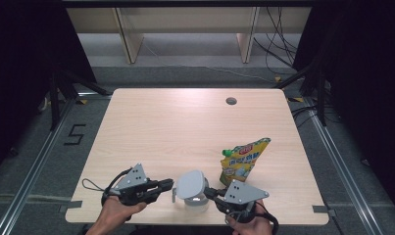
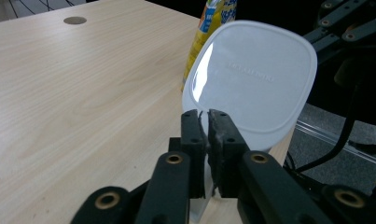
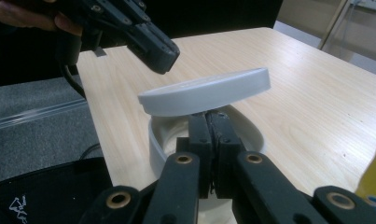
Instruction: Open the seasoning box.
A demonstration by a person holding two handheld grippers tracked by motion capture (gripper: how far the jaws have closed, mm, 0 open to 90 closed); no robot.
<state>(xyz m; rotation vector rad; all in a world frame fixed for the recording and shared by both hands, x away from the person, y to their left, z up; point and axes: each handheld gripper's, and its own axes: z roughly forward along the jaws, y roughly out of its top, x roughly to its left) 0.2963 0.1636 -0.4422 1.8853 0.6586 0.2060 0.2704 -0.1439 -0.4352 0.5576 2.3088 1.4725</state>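
**A:** Near the front edge of the pale wooden desk (image 1: 185, 127), a white tub (image 1: 197, 203) sits between two hand-held grippers. Where is its lid?

**B:** The lid (image 1: 191, 183) is raised and tilted, hinged up over the tub rather than lying flat on the rim. In the right gripper view it hangs at a slant above the open tub (image 3: 160, 140). In the left gripper view its broad face (image 2: 255, 79) stands nearly on edge.

**A:** What is inside the tub?

**B:** Cannot tell. The lid and the gripper cover most of the inside, and the part of the inner wall that shows is bare white.

**A:** And the grippers?

**B:** The left gripper (image 1: 166, 184) comes in level from the left, its fingers (image 2: 195, 135) pressed together at the lid's lower edge. Whether they pinch that edge cannot be told. The right gripper (image 1: 210, 192) reaches in from the right, its fingers (image 3: 199, 135) together beneath the lid, over the tub's rim. Whether they grip anything cannot be told.

**A:** Any other container?

**B:** A yellow refill pouch (image 1: 242, 162) with a green cap stands just behind the tub, sealed, leaning slightly.
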